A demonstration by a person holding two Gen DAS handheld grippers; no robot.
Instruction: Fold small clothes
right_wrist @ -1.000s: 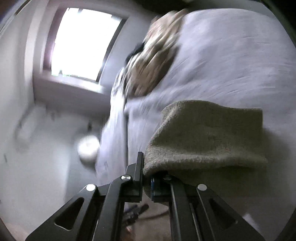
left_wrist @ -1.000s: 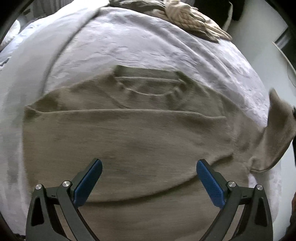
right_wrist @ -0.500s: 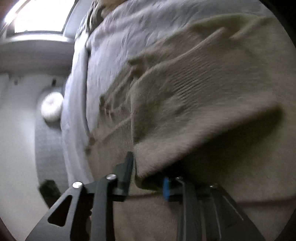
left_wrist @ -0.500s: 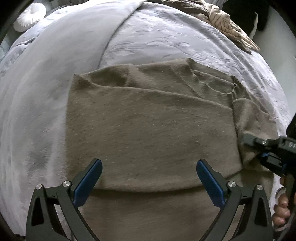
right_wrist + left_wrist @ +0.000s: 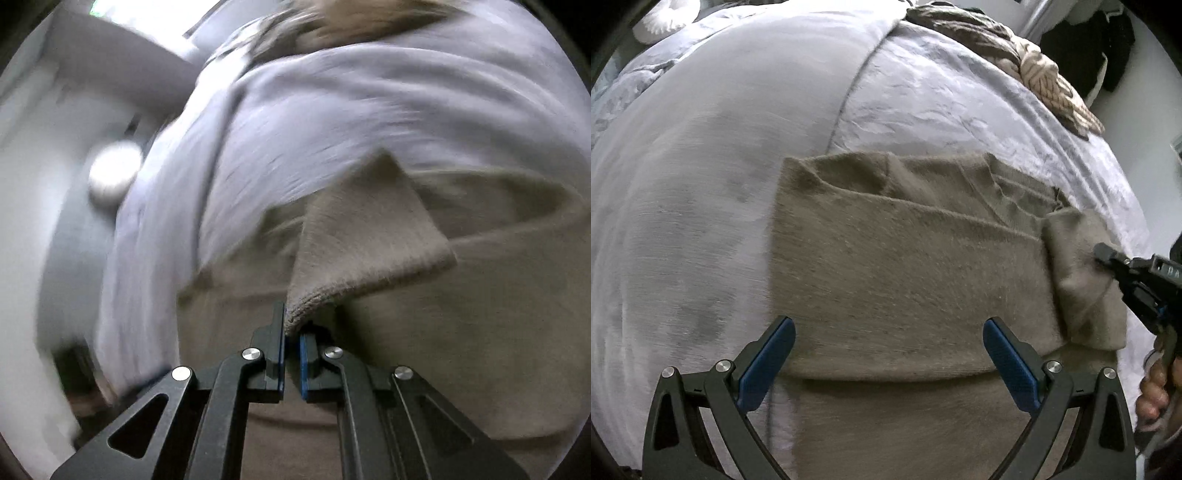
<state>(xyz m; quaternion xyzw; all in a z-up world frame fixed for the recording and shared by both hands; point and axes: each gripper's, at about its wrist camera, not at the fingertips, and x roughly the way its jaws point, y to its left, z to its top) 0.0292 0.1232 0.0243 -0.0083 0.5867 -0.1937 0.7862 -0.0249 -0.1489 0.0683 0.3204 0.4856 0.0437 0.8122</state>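
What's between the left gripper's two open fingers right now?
In the left wrist view, the left gripper hangs open over the folded tan sweater; only its knit surface shows between the fingers, nothing gripped.

Between the wide-set jaws of the left gripper point(image 5: 888, 363) lies only flat sweater point(image 5: 905, 280), with nothing standing in the gap. Left of these jaws the bed point(image 5: 701, 184) is bare cover, open to passage. Right of them the right gripper point(image 5: 1108, 258) blocks the way, its jaws pinched on a raised sweater flap point(image 5: 365, 240). Far ahead of the jaws, a heap of beige cloth point(image 5: 1045, 81) occupies the bed's far edge.
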